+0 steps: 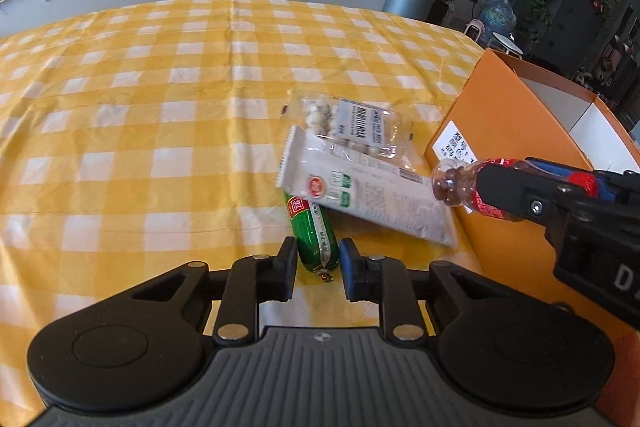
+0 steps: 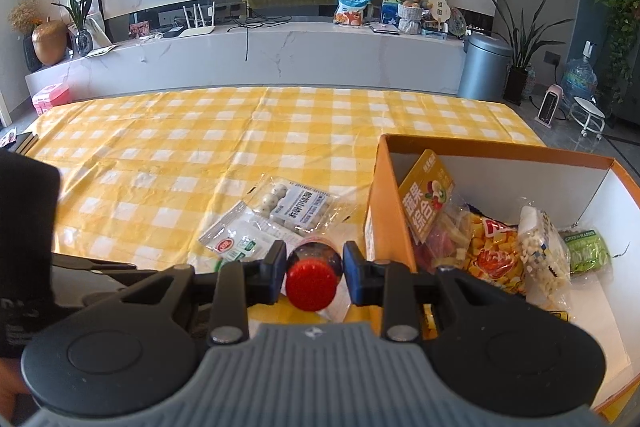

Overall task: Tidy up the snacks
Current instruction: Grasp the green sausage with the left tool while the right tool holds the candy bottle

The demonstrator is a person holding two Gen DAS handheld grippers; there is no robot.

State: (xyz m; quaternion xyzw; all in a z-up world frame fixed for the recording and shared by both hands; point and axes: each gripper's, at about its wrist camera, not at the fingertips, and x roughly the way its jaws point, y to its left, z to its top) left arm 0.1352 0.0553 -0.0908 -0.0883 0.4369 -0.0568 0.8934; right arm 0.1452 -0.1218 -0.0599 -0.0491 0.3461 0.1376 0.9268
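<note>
A green sausage stick (image 1: 314,231) lies on the yellow checked tablecloth (image 1: 160,107), partly under a white wrapper pack (image 1: 360,187). My left gripper (image 1: 319,251) is shut on the sausage's near end, one pad against each side. A clear bag of white balls (image 1: 352,119) lies just beyond the white pack. My right gripper (image 2: 314,259) is shut on a small red-capped bottle (image 2: 312,285) with dark contents and holds it above the table, just left of the orange box (image 2: 500,151). In the left wrist view that bottle (image 1: 452,187) pokes out of the right gripper (image 1: 496,191).
The orange box has white inner walls and holds several snack packs: an orange one (image 2: 426,195), a yellow one (image 2: 492,255), a bag of white cubes (image 2: 544,251) and a green pack (image 2: 588,251). Its side wall (image 1: 500,99) stands close to the right of the loose snacks.
</note>
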